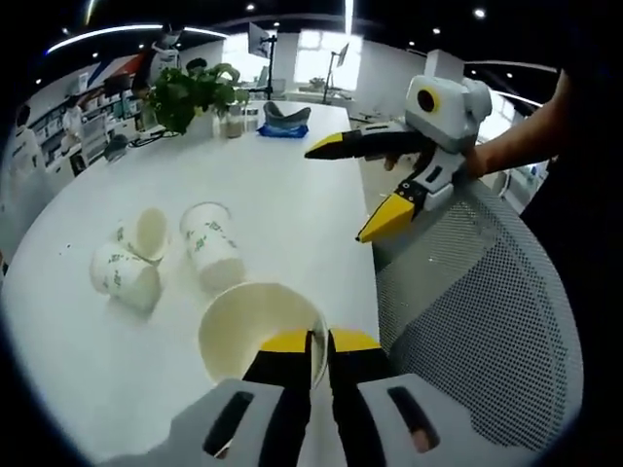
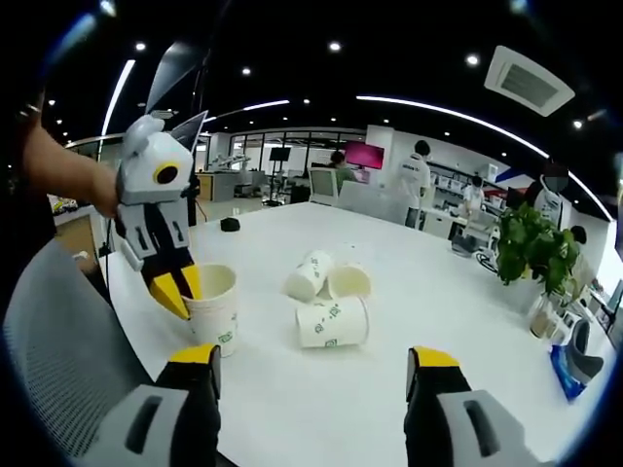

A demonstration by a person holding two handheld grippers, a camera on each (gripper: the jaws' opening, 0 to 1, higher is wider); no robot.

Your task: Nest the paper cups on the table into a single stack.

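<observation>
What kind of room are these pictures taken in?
Most likely an open-plan office: a long white table, a mesh office chair, a potted plant, and a monitor with people standing at desks behind it.

Both views face inward, sharing table and cups.

Left tongs in left gripper view: near rim of upright cup hidden behind tips; cup base below out of sight. Right gripper view: left tongs' yellow tips cover near side of same cup's rim. Right tongs: bodies cut off by bottom edge. Green print on three lying cups too small to read. Mesh chair back hides desk edge right of left tongs.
</observation>
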